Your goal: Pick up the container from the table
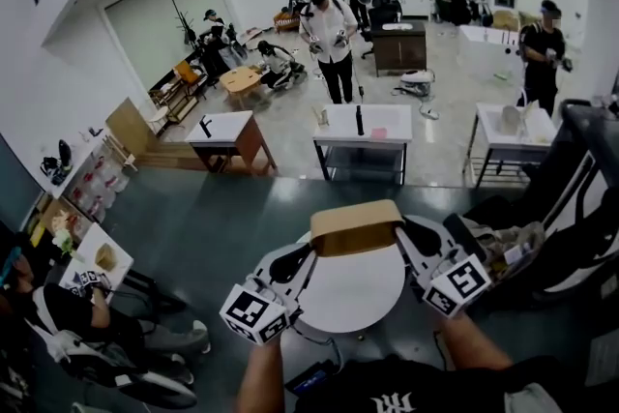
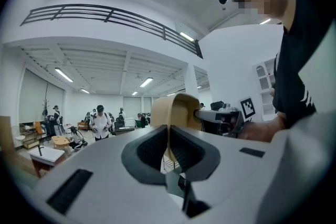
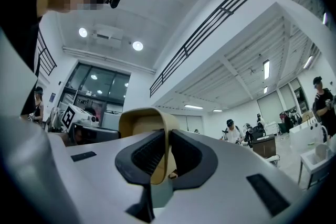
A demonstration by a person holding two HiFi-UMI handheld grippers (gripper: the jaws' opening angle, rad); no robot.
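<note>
Container: hanging above round table's far edge.
Left gripper: clamping its left wall.
Right gripper: clamping its right wall.
Room: people standing.

People, white desks in bkgd

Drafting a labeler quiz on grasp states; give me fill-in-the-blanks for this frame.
1. The left hand-held gripper has its jaws ___ on the container wall.
2. The right hand-held gripper pinches the container's ___ end.
3. The white table below the container is ___ in shape.
Missing words: shut; opposite; round.
</note>
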